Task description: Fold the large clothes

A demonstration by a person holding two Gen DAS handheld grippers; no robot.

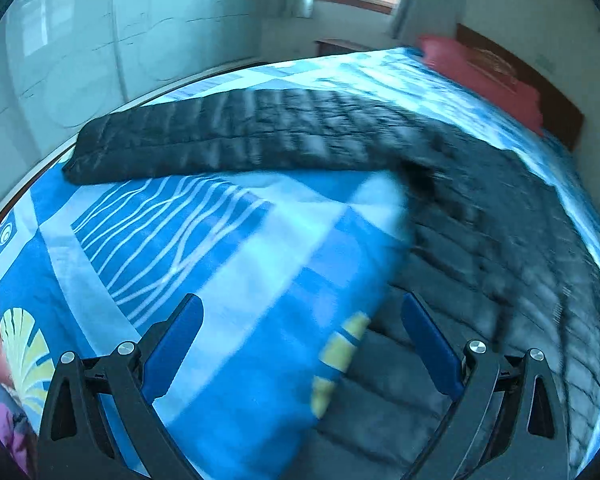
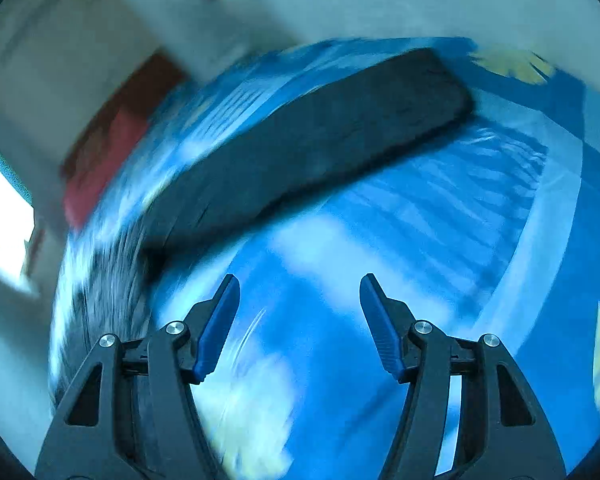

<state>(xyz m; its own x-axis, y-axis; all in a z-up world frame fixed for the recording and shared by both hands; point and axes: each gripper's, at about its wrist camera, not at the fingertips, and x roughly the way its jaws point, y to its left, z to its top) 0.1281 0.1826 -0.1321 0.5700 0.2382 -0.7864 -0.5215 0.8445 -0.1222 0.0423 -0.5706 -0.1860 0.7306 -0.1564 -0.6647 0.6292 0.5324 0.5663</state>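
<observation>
Both my claws are spread wide with nothing in them: left claw [image 1: 302, 320] hangs over the blue bedspread [image 1: 204, 264], right claw [image 2: 300, 292] too. The black quilted jacket [image 1: 260, 132] lies flat on the bed, one part stretching toward the bed's foot edge, pretty blurry.

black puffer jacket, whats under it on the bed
The black puffer jacket lies straight on the blue patterned bedsheet, which shows all around it. Whatever part of the sheet, or anything else, sits beneath the jacket is covered and cannot be seen.
</observation>
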